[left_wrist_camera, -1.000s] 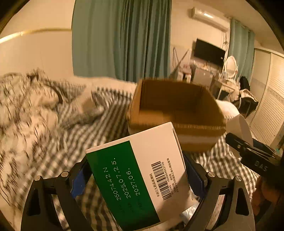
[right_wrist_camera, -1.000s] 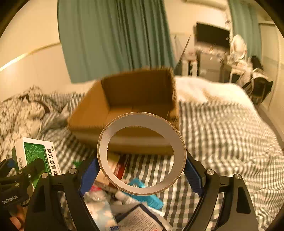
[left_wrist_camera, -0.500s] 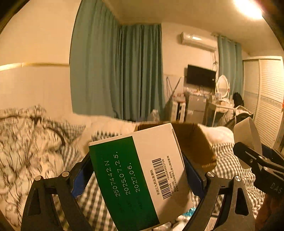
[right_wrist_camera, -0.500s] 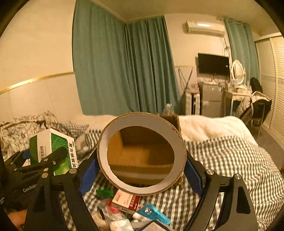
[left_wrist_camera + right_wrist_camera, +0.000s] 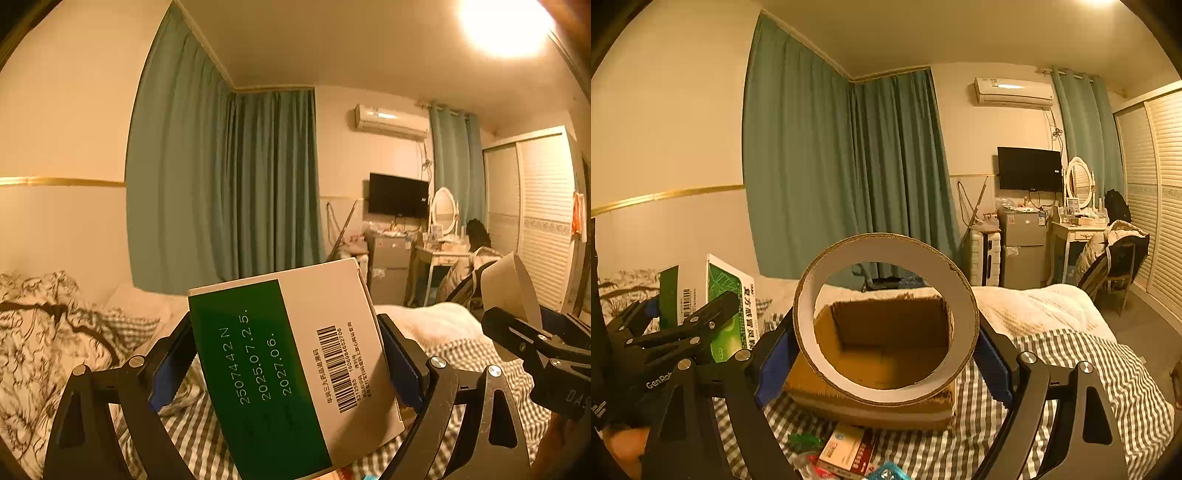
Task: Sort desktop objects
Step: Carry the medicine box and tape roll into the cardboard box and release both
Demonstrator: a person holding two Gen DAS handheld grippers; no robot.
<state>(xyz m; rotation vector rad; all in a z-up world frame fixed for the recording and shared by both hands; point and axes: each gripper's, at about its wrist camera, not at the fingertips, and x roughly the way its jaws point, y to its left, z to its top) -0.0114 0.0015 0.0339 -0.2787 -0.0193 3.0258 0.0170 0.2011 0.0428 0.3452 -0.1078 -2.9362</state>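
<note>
Two items are lifted but not yet sorted: the left gripper [image 5: 284, 363] clamps a green-and-white box [image 5: 291, 365], the right gripper [image 5: 886, 349] spans a cardboard ring [image 5: 886, 325] above the seemingly empty carton [image 5: 871, 402], several packets [image 5: 846, 452] remaining on the bed.

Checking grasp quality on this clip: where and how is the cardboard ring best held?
Across its outer wall, as the right gripper holds it: one pad on each side of the cardboard ring, coming from below and behind. The round wall gives two opposite contact lines, and the wide hole stays facing forward.
</note>
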